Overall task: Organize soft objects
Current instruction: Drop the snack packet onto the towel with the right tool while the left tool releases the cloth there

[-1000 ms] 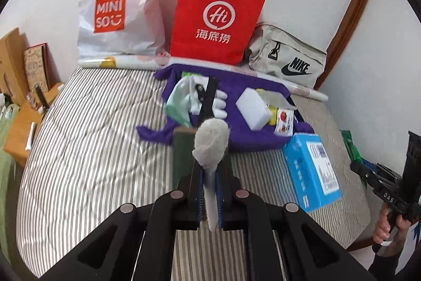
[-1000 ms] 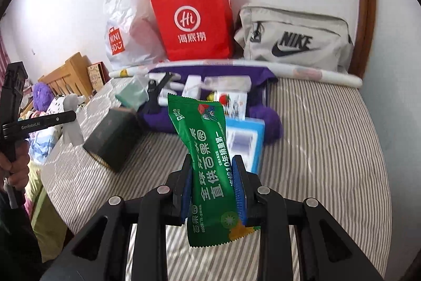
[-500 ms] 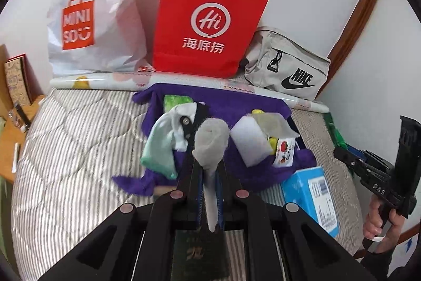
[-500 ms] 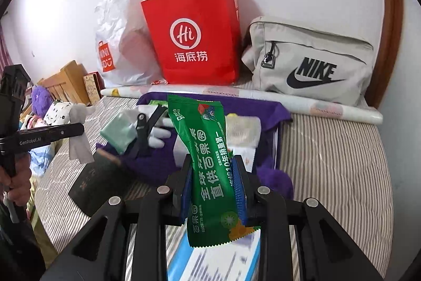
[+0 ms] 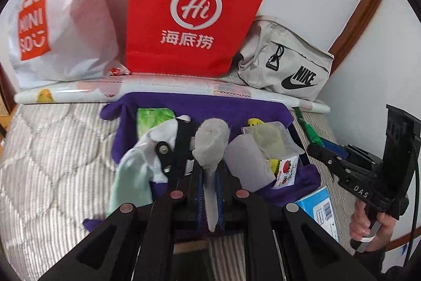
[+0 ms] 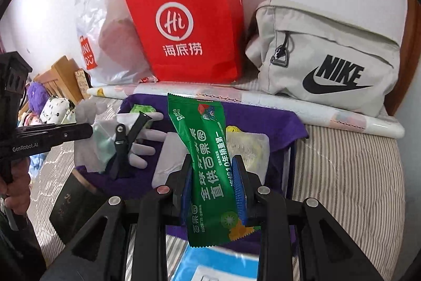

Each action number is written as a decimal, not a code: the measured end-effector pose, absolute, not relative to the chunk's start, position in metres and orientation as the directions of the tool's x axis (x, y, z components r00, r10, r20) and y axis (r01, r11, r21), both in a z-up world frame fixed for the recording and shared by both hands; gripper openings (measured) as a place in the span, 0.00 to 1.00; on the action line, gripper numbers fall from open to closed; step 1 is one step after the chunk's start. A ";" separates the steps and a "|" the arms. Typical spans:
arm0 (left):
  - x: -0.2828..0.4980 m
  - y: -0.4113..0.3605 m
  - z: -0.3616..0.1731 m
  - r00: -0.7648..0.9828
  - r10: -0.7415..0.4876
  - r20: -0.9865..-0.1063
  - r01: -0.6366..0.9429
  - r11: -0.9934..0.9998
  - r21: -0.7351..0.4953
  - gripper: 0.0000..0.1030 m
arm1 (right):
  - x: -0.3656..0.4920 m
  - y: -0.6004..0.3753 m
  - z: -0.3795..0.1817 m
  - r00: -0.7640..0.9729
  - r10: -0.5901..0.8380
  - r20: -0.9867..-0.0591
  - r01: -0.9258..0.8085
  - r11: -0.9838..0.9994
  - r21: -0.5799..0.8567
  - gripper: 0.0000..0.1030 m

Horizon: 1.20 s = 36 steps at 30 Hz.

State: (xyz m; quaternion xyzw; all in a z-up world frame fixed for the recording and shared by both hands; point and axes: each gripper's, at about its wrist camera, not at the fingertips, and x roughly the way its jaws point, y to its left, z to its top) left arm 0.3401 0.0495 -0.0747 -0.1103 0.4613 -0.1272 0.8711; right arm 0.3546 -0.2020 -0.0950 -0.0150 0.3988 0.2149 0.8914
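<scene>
L gripper [image 5: 210, 191] jaws pinch grey sock [image 5: 211, 144], centre frame: soft, light, limp. R gripper [image 6: 213, 183] jaws pinch green snack pouch [image 6: 208, 162] mid-body: light, slick, crushable; hold gently.

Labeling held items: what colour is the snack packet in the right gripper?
Green with white lettering: snack packet, pinched by the right gripper. The right wrist view shows it best.

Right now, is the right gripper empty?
No, the right gripper has its fingers clamped on an upright green snack packet.
</scene>
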 end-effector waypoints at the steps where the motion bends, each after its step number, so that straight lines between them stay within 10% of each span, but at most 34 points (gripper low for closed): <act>1: 0.343 0.047 -0.077 0.533 -0.334 -0.778 0.128 0.940 -0.316 0.09 | 0.358 -0.200 -0.097 0.580 0.377 -0.722 -0.401 0.904 0.150 0.27; 21: 0.384 0.024 -0.123 0.424 -0.304 -0.853 0.137 0.953 -0.271 0.10 | 0.398 -0.181 -0.142 0.452 0.340 -0.824 -0.444 0.888 0.123 0.40; 25: 0.386 0.026 -0.126 0.406 -0.285 -0.868 0.120 0.958 -0.259 0.30 | 0.396 -0.183 -0.139 0.449 0.367 -0.815 -0.453 0.880 0.146 0.65; 36: 0.364 0.029 -0.104 0.451 -0.209 -0.868 0.111 0.978 -0.178 0.48 | 0.378 -0.198 -0.115 0.486 0.371 -0.791 -0.420 0.893 0.161 0.68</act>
